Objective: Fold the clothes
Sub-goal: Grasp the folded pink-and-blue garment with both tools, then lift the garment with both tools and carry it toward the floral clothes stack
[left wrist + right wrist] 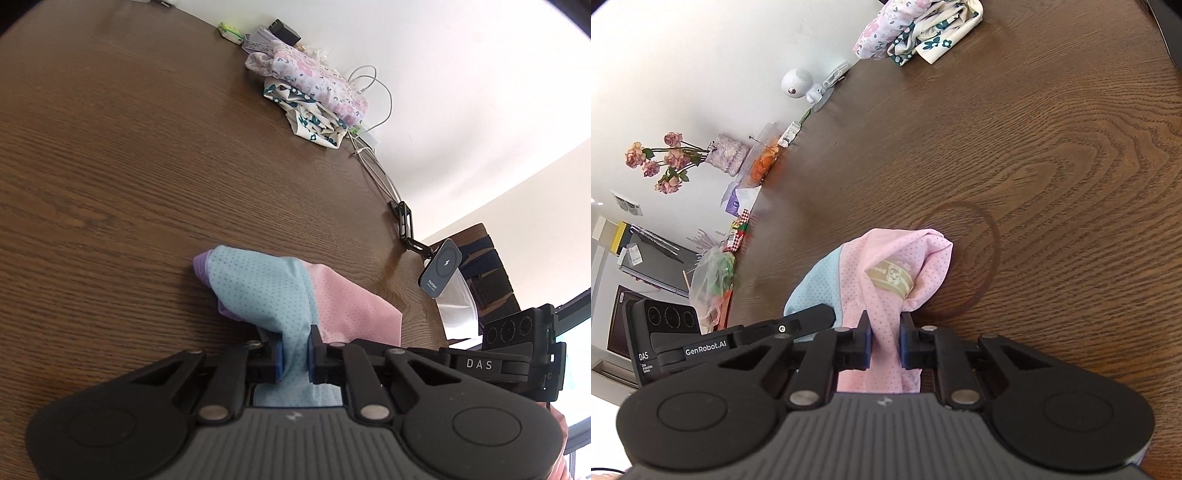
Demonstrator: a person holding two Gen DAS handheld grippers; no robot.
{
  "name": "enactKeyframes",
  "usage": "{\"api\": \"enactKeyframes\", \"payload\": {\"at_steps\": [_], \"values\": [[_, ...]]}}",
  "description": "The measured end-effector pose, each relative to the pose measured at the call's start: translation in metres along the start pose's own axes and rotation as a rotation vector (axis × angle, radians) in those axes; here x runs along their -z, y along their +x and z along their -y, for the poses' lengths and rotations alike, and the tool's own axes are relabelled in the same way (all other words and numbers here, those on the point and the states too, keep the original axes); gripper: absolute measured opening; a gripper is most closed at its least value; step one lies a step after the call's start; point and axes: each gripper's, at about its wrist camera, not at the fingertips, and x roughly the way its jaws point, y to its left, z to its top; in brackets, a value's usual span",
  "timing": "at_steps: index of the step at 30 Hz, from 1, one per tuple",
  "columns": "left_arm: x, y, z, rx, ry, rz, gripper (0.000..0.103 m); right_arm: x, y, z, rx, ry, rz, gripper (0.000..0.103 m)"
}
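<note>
While both grippers have cloth between their pads, I'm watching the little pink-and-blue garment (280, 291) bunched on the wooden table (110, 166), well short of the folded stack (314, 96) at the far edge. On my left, the left gripper (295, 356) is pinched on the blue panel, jaws narrow with a thick wad of fabric between them; a purple cuff pokes out beyond. Over to the right, the right gripper (884, 343) clamps the pink panel near the tan label (892, 278), jaws equally narrow. My worry: both bites look like gathered folds, not clean edges, so pulling apart could drag hidden layers and leave a twisted fold. If one pad slips, that side drops and crumples on the table.
</note>
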Motion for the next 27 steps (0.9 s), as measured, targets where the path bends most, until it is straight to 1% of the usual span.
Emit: {"api": "enactKeyframes", "payload": {"at_steps": [4,15,19,27], "values": [[-0.003,-0.004,0.008,0.006,0.023,0.018,0.009,-0.001,-0.003,-0.005,-0.01,-0.023,0.008,0.012],[-0.017,-0.017,0.033,0.027,0.081,0.078,0.009,-0.018,-0.023,-0.022,-0.042,-0.062,0.076,0.012],[-0.029,-0.019,0.046,0.031,0.107,0.114,0.009,-0.028,-0.031,-0.03,-0.05,-0.086,0.103,0.012],[-0.06,-0.017,0.068,0.025,0.159,0.167,0.009,-0.063,-0.043,-0.043,-0.048,-0.132,0.148,0.012]]}}
